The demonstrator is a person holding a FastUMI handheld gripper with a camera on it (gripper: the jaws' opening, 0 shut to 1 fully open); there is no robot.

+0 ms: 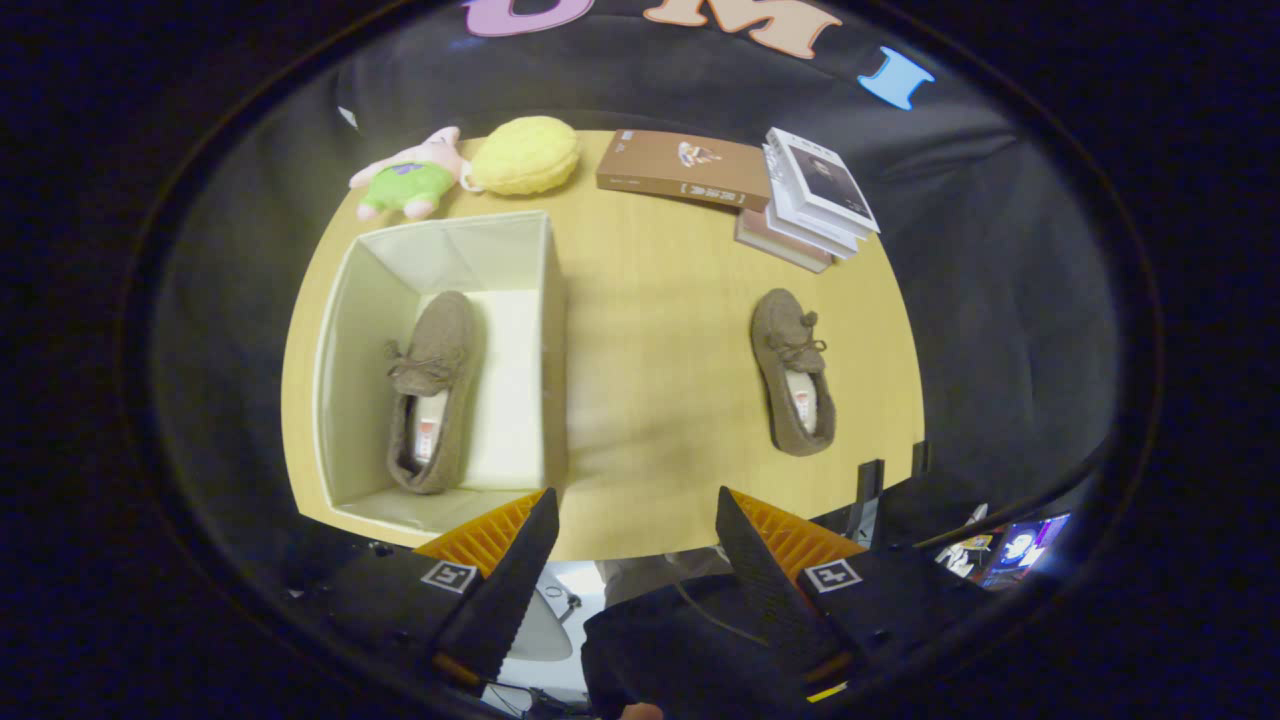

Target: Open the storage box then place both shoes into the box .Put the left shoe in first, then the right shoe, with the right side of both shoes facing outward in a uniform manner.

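The gripper (637,505) hung released over the near edge of the bench (650,400), grasping nothing. One shoe (432,395) lay inside the open box (345,330) ahead of its left finger. The other shoe (793,372) lay on the bench well apart to the right.

Fisheye on tool (637,510), high above table (650,400), seemingly straight down

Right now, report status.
Gripper jaws open, holding nothing, above the table. One shoe inside the open box. Second shoe on the table, path unobstructed.
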